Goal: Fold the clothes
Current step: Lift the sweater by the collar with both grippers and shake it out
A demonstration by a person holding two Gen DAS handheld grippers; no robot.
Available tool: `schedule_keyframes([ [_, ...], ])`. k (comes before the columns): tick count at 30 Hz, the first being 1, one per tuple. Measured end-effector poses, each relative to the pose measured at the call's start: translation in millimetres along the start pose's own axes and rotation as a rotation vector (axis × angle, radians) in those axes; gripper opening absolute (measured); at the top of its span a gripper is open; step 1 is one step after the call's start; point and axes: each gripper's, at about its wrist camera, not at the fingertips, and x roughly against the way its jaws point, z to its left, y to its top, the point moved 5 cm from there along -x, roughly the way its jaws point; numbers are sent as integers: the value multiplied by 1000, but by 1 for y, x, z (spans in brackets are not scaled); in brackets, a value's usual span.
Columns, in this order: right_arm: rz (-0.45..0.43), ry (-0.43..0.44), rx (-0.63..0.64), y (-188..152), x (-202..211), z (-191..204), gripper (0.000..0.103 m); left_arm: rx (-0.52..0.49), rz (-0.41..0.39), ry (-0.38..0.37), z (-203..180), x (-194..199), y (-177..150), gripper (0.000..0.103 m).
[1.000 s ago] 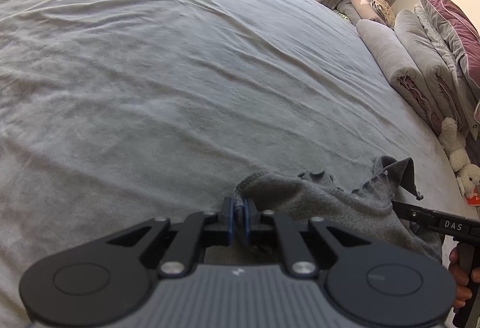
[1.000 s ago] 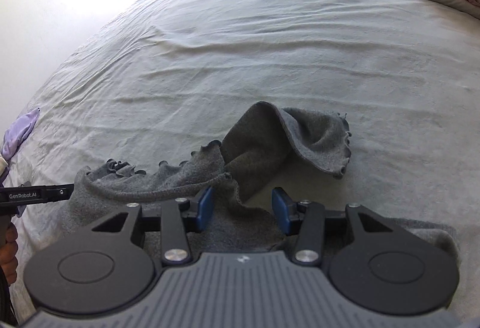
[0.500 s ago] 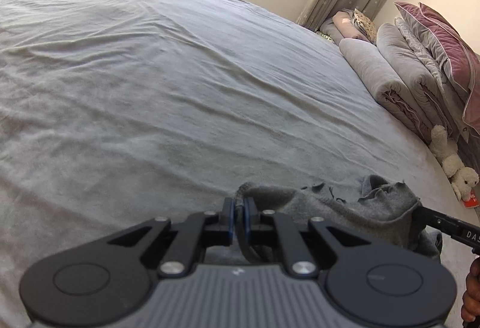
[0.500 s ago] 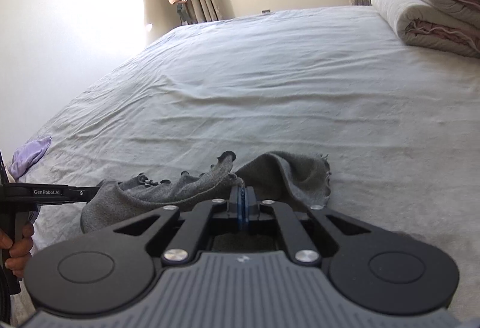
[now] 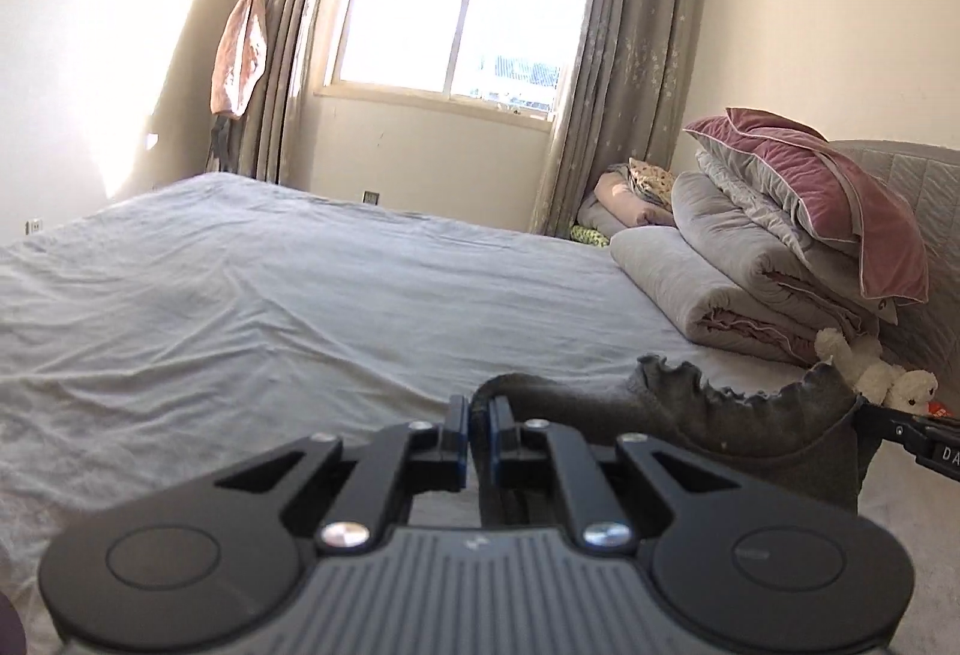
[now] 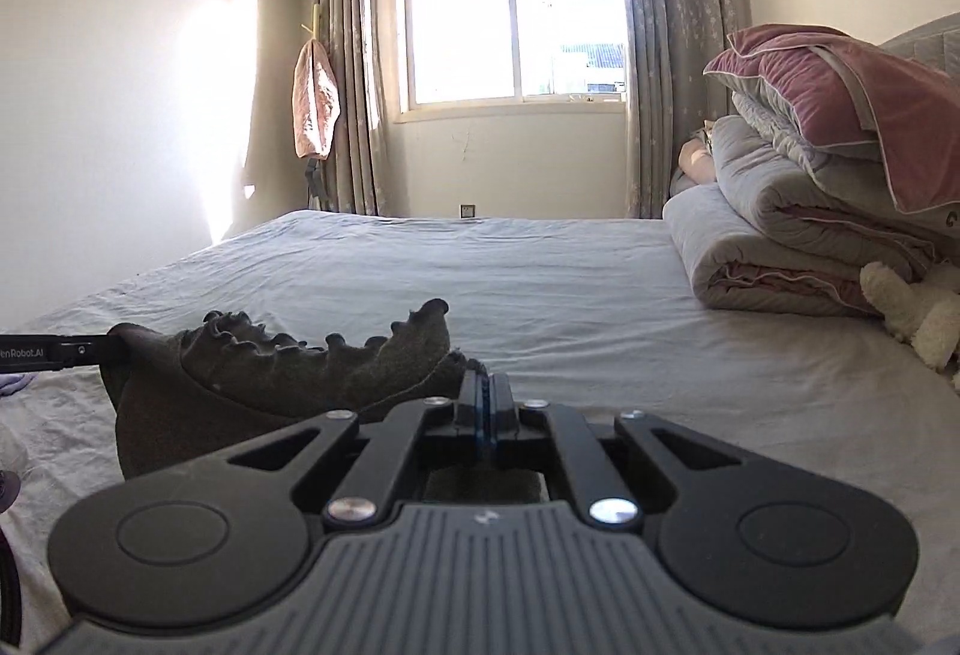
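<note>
At the bottom centre of the left wrist view, the left gripper (image 5: 477,436) has its jaws pressed together on a fold of the grey garment (image 5: 738,424), which runs off to the lower right of the frame with its frilled edge standing up. At the right edge of that frame the garment's far end meets the black finger of the other tool. Bottom centre in the right wrist view, the right gripper (image 6: 485,409) is likewise clamped on the cloth, jaws pinched tight with fabric between them; the garment stretches to the left of the frame, wavy edge up, and hangs above the bed (image 6: 540,283) rather than lying flat.

Beyond the cloth, the wrinkled grey sheet fills the middle of both frames. Right of centre sits a stack of rolled quilts (image 5: 744,277) topped by a pink pillow (image 5: 828,181), with a white plush toy (image 5: 870,367) just beside the stack. Farthest back, upper centre, a bright window (image 6: 516,1) stands between grey curtains (image 6: 678,43), and a pink cloth bag (image 6: 314,103) hangs at the left curtain.
</note>
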Motion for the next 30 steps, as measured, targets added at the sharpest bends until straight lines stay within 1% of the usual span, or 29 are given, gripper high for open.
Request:
schedule_keyframes([
  [9,-157,-58,24,42,50,-7,4,-104,-106,38,-34,45,49,6],
  [12,-218,-74,46,57,72,-5,4,-142,-158,48,-46,68,68,6],
  [13,-233,-75,53,56,76,-4,4,-152,-171,50,-49,74,73,6],
  [17,-288,-81,70,76,104,-1,4,-157,-204,47,-59,101,95,6],
  [22,-348,-90,80,100,132,-3,4,-169,-257,46,-70,137,114,6],
  [26,-395,-92,80,110,160,-2,4,-201,-313,56,-79,172,126,6],
  [30,-437,-98,97,119,188,4,4,-201,-347,52,-87,201,136,6],
])
